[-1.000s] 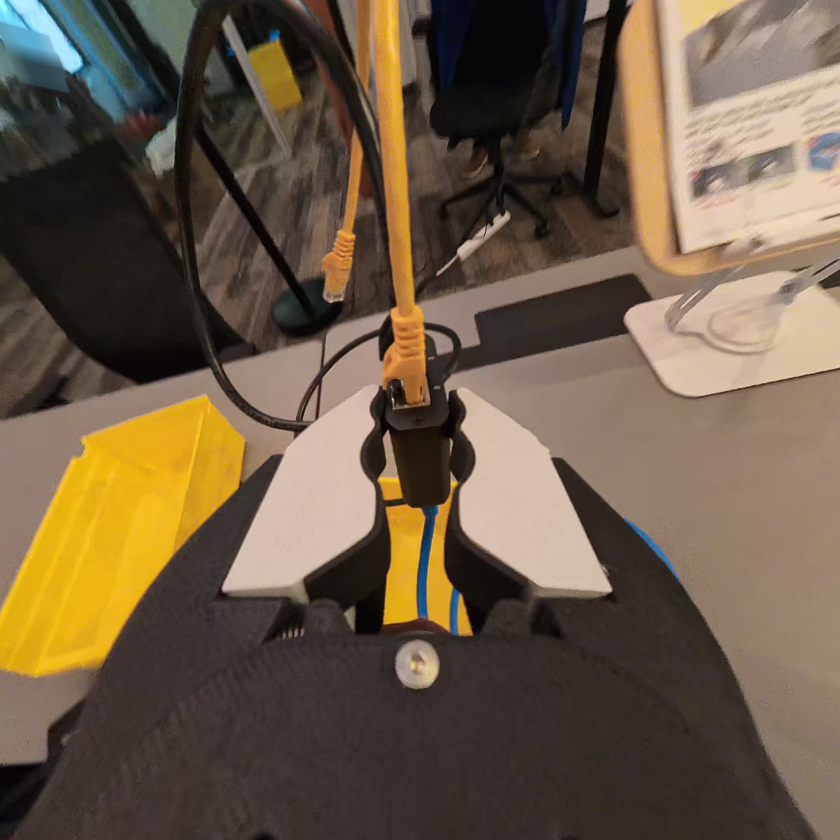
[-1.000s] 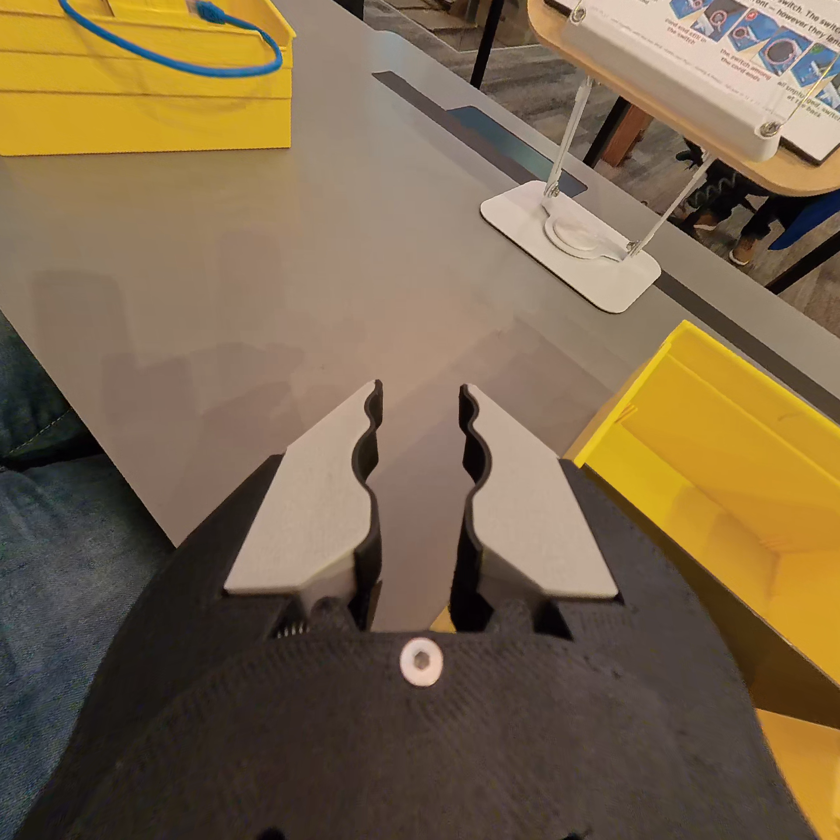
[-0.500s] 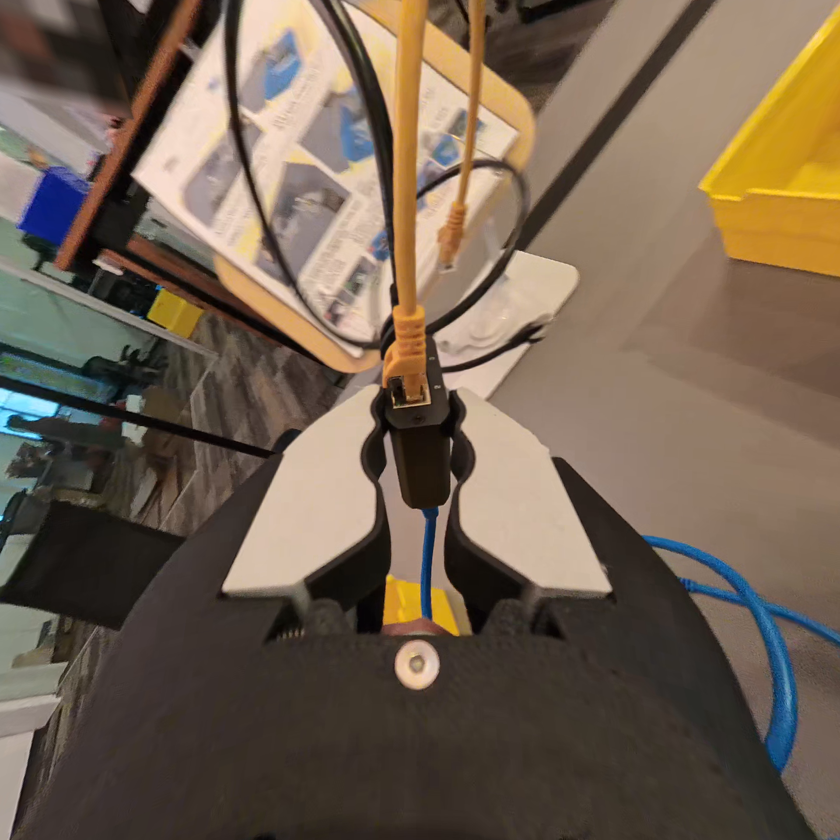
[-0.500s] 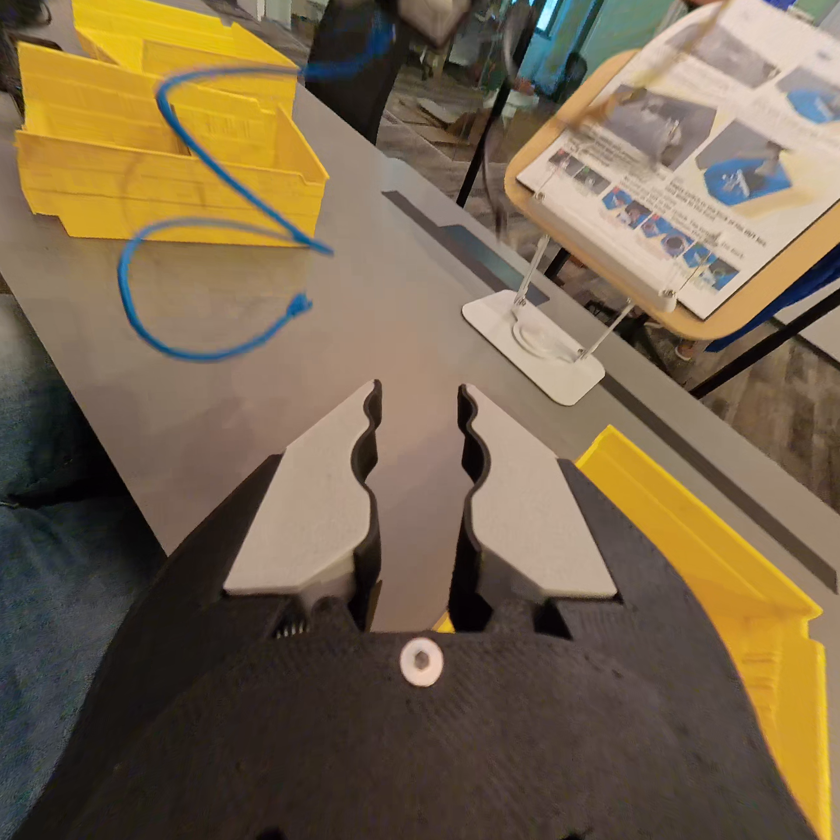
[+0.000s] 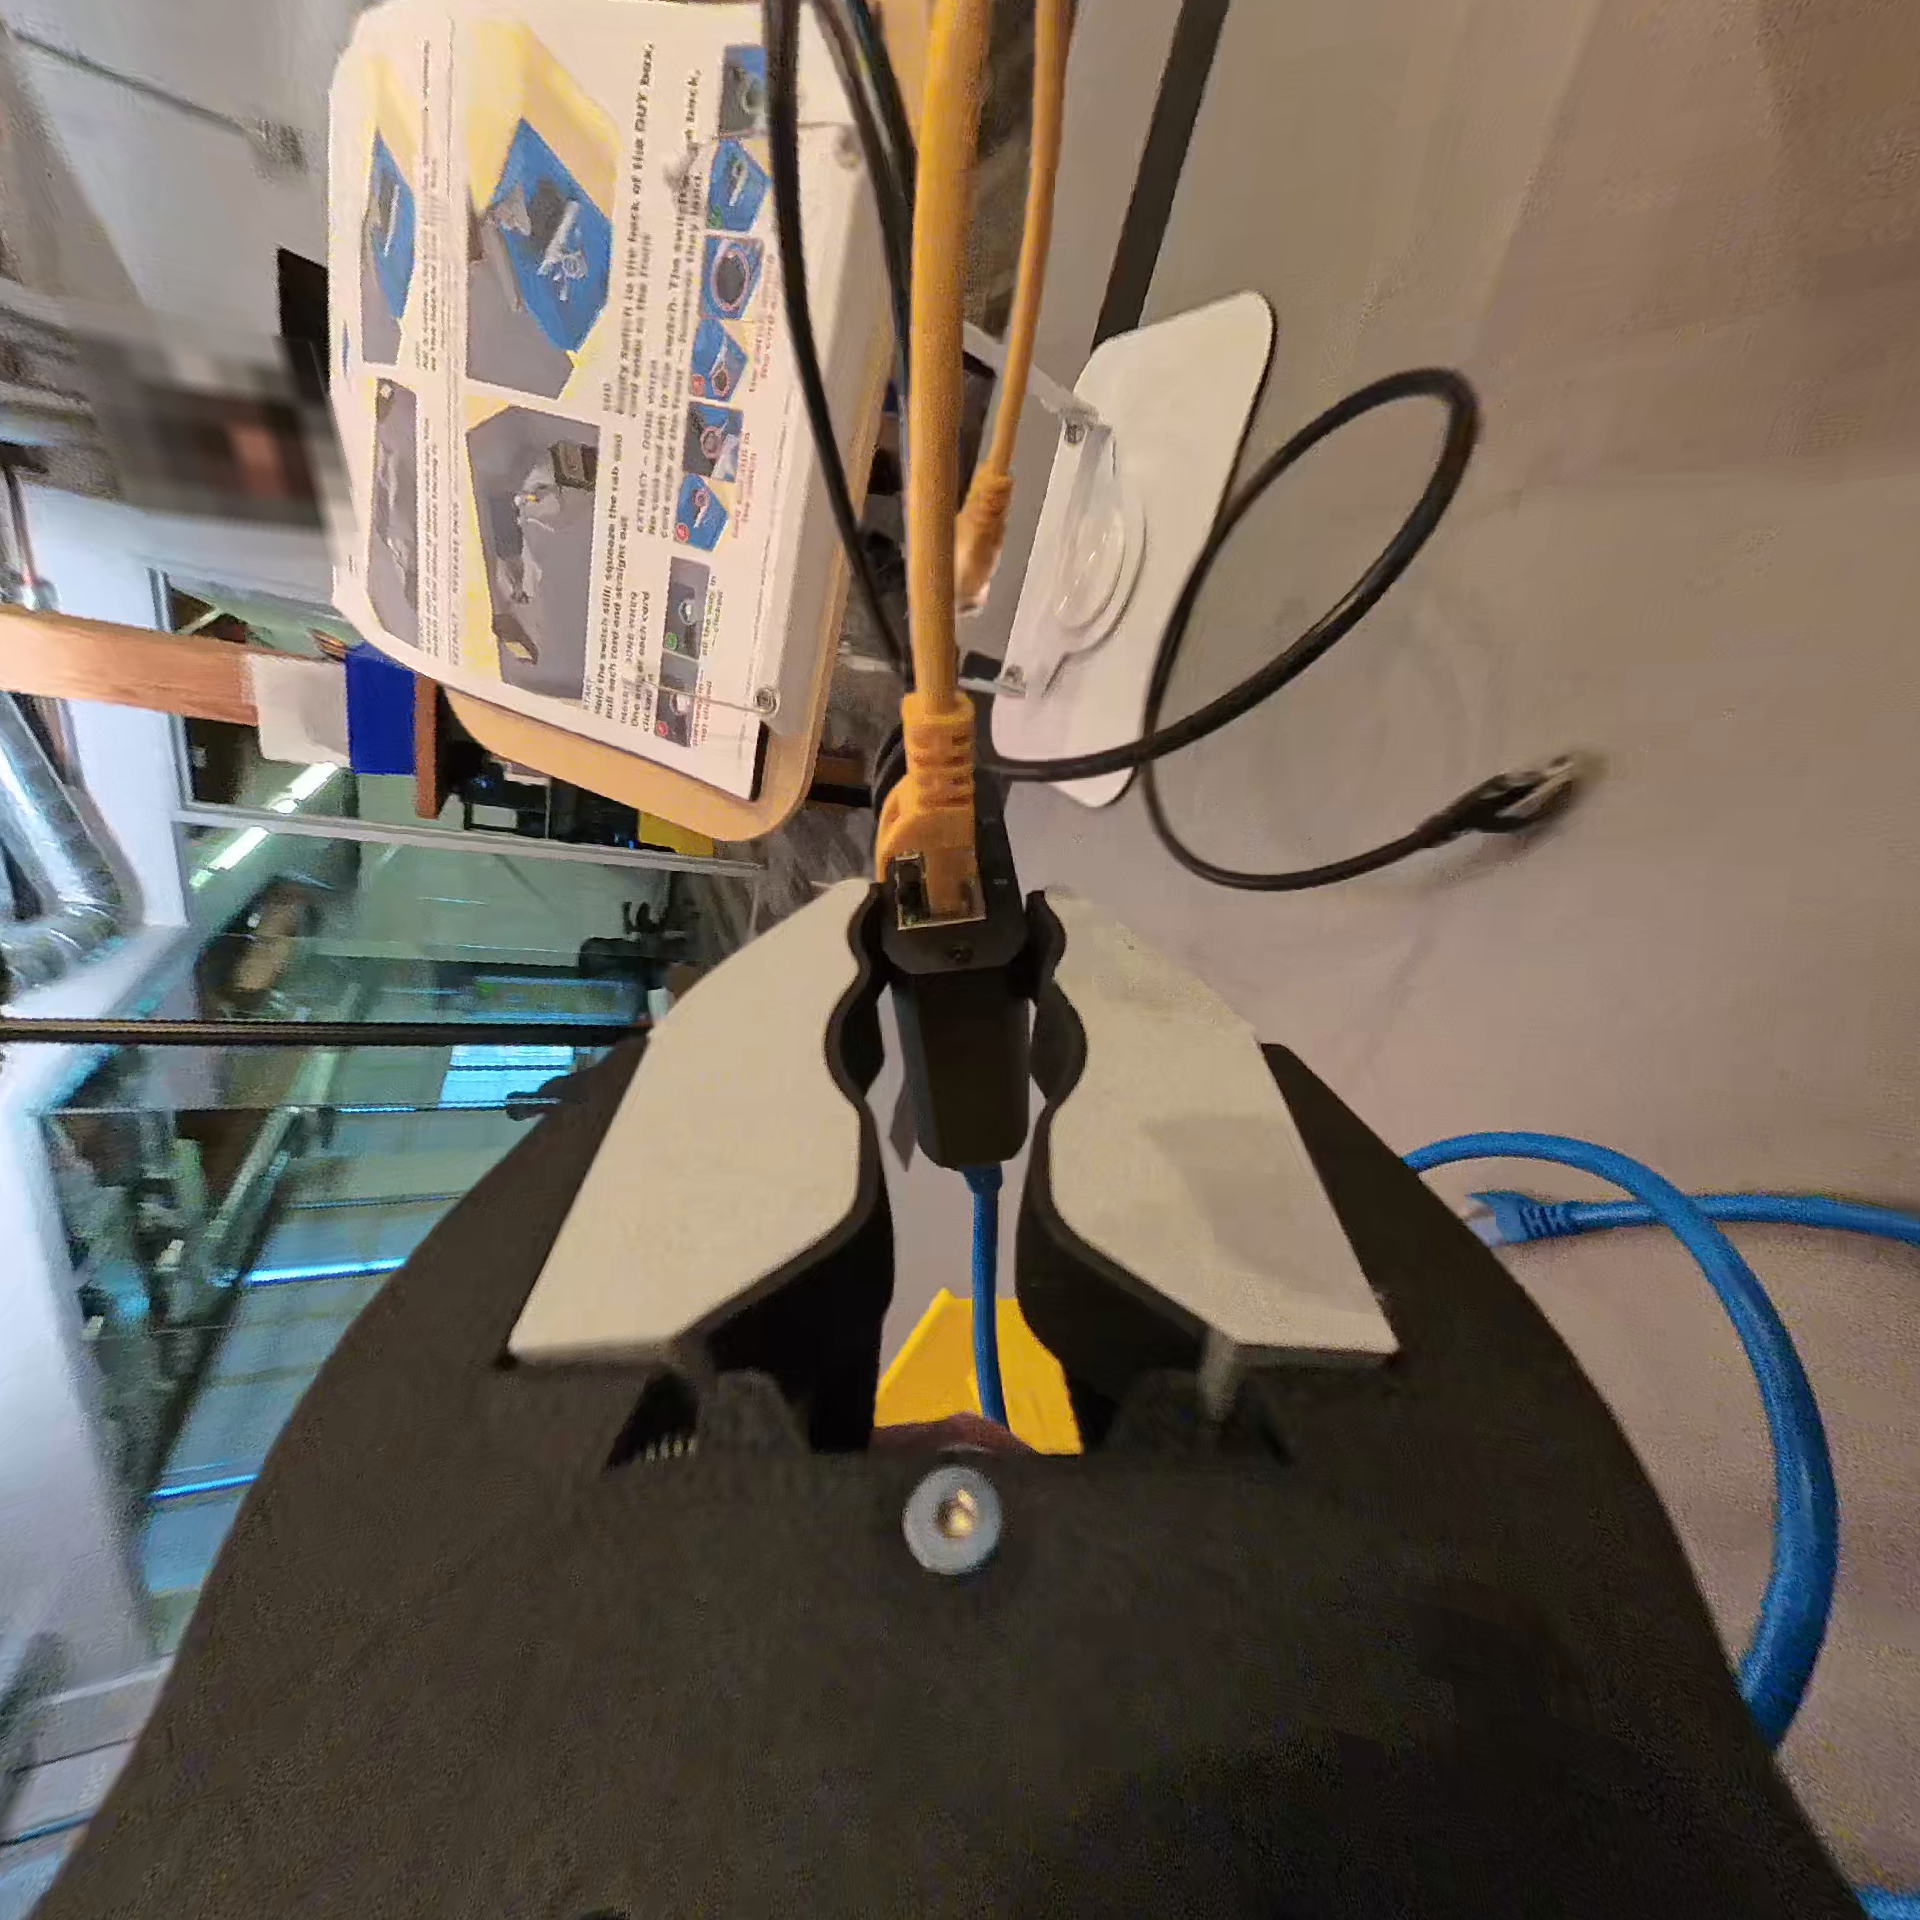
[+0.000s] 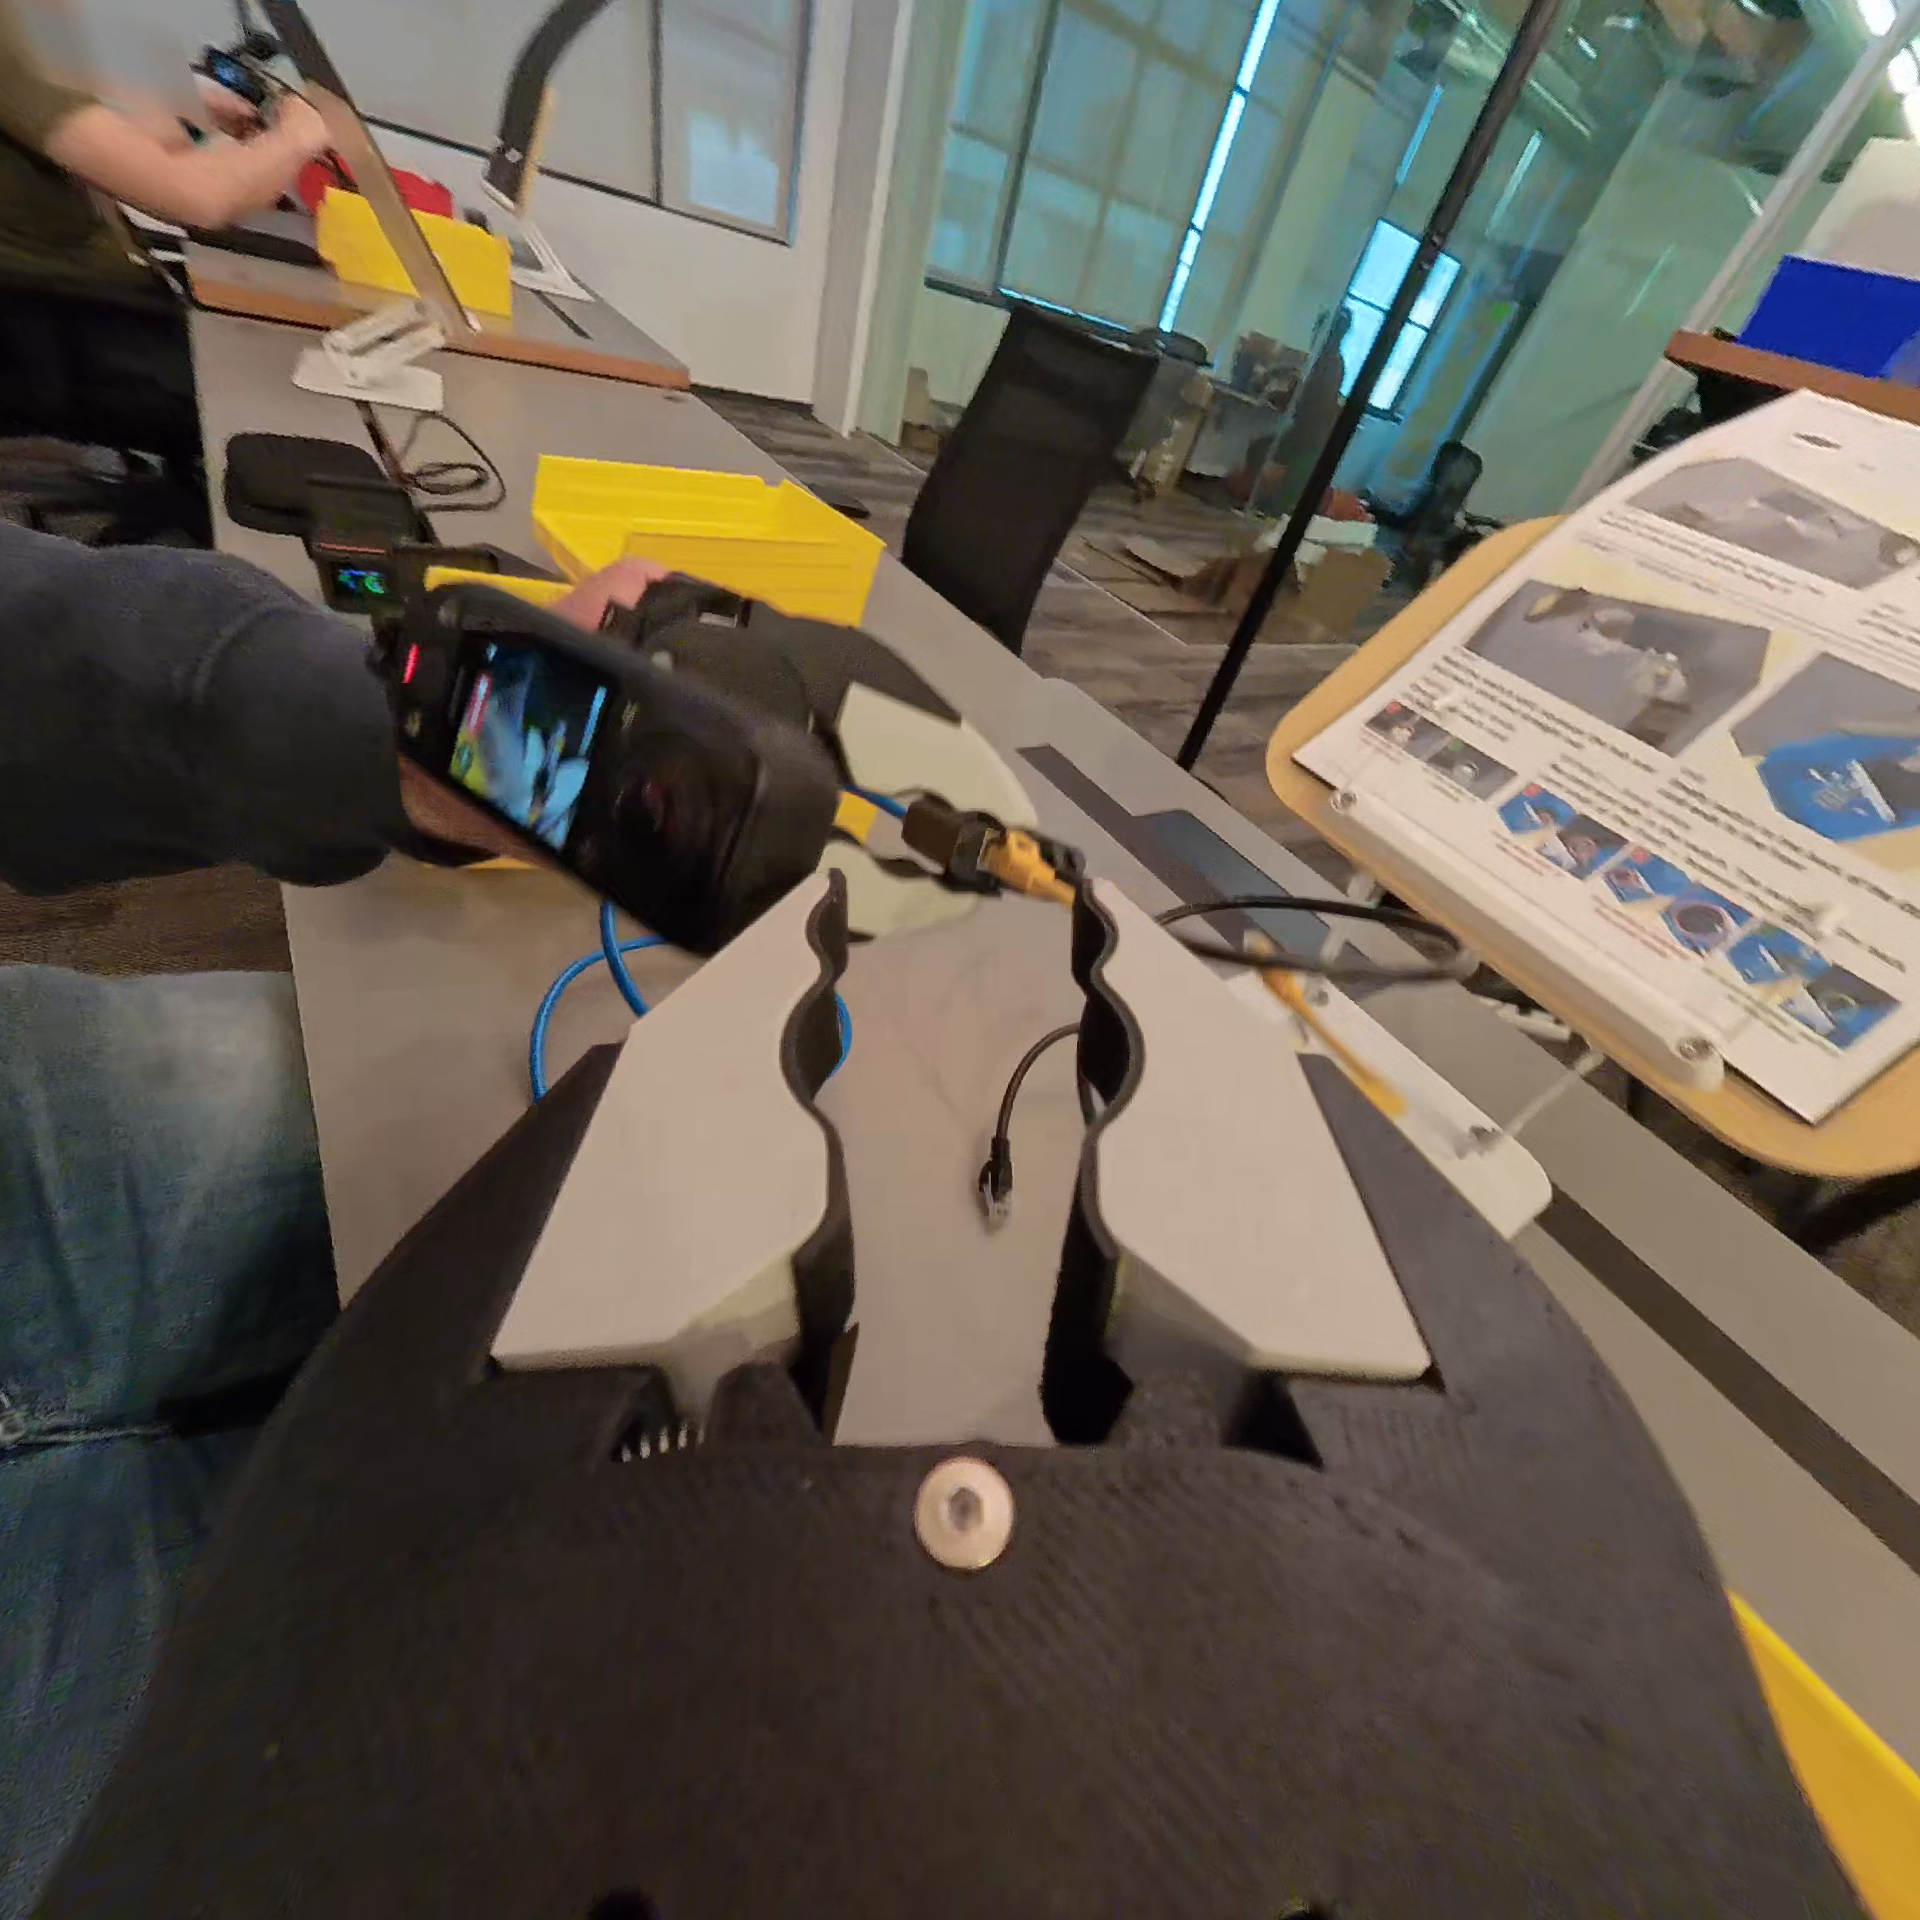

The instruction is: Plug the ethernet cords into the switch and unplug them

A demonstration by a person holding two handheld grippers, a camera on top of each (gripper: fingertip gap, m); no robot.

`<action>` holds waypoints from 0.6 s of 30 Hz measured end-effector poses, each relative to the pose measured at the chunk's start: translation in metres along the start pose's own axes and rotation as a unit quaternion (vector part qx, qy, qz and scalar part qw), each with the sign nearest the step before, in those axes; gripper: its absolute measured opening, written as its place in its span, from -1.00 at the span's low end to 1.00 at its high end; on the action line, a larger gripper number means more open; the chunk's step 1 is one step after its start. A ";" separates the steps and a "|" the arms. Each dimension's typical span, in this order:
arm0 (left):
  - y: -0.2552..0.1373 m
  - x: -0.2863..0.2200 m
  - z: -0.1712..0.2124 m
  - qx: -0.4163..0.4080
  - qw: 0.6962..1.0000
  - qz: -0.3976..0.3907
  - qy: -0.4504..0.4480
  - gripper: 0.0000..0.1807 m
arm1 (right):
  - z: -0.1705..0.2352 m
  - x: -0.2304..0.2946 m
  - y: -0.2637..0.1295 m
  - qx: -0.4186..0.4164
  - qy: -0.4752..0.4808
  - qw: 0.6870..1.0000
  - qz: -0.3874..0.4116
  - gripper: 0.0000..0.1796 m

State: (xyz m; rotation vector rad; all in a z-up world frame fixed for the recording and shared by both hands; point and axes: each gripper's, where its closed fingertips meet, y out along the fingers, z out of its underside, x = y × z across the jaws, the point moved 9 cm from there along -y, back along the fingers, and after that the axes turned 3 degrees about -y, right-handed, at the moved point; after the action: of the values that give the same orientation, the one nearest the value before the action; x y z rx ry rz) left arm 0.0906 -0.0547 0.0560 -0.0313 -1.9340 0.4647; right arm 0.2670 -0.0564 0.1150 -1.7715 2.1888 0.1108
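- Grey tabletop (image 6: 416, 997) runs through an open office with glass partitions behind; a black office chair (image 6: 1023, 457) stands past its far edge at 12 o'clock in the right wrist view.
- At 9 o'clock in that view, a dark sleeve (image 6: 177, 707) reaches in, carrying the left gripper (image 5: 951, 940), which is clamped on a small black switch (image 5: 961, 1029).
- Yellow bins (image 6: 717, 530) sit on the table behind that gripper, at about 11 o'clock.
- A yellow ethernet cord (image 5: 935, 416) is plugged into the switch's front port, its plug (image 5: 928, 821) seated there; its other end (image 5: 982, 520) dangles free just beside it.
- A blue ethernet cord (image 5: 1766, 1351) leaves the rear of the switch and loops over the table at 3 o'clock in the left wrist view, its free plug (image 5: 1517, 1216) resting on the surface.
- A black ethernet cord (image 5: 1299, 644) curls from the switch across the table at 2 o'clock; its loose plug (image 6: 995, 1184) lies on the tabletop, seen between the fingers of the right gripper (image 6: 956, 914).
- That right gripper holds nothing, its jaws spread apart above the table.
- An instruction sheet on a wooden board (image 6: 1662, 790) stands on a white-based stand (image 5: 1174, 499) at 3 o'clock in the right wrist view.
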 end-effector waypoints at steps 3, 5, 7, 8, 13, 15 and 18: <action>-0.002 -0.008 0.006 0.004 0.999 0.002 0.040 -0.73 | 0.007 -0.011 0.023 0.040 -0.013 0.999 -0.014 -0.55; -0.004 -0.011 0.008 0.003 0.998 0.002 0.060 -0.74 | 0.020 -0.015 0.043 0.079 -0.018 0.996 -0.037 -0.49; -0.006 -0.015 0.009 0.000 0.997 0.003 0.077 -0.74 | 0.033 -0.016 0.063 0.121 -0.010 0.990 -0.071 -0.41; -0.007 -0.016 0.009 -0.001 0.996 0.004 0.085 -0.74 | 0.039 -0.016 0.072 0.136 -0.009 0.987 -0.080 -0.40; -0.010 -0.026 0.010 -0.004 0.993 0.003 0.119 -0.74 | 0.061 -0.014 0.098 0.199 0.016 0.973 -0.116 -0.53; -0.011 -0.029 0.013 -0.009 0.993 0.005 0.122 -0.74 | 0.066 -0.018 0.099 0.195 0.040 0.972 -0.122 -0.74; -0.011 -0.031 0.016 -0.010 0.993 0.008 0.121 -0.74 | 0.074 -0.019 0.101 0.183 0.072 0.969 -0.149 -0.81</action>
State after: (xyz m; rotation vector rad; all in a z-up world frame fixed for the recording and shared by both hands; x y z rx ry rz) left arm 0.0912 -0.0768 0.0272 -0.1108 -1.7021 0.4308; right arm 0.1874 0.0035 0.0359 -1.9064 1.8502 -0.4737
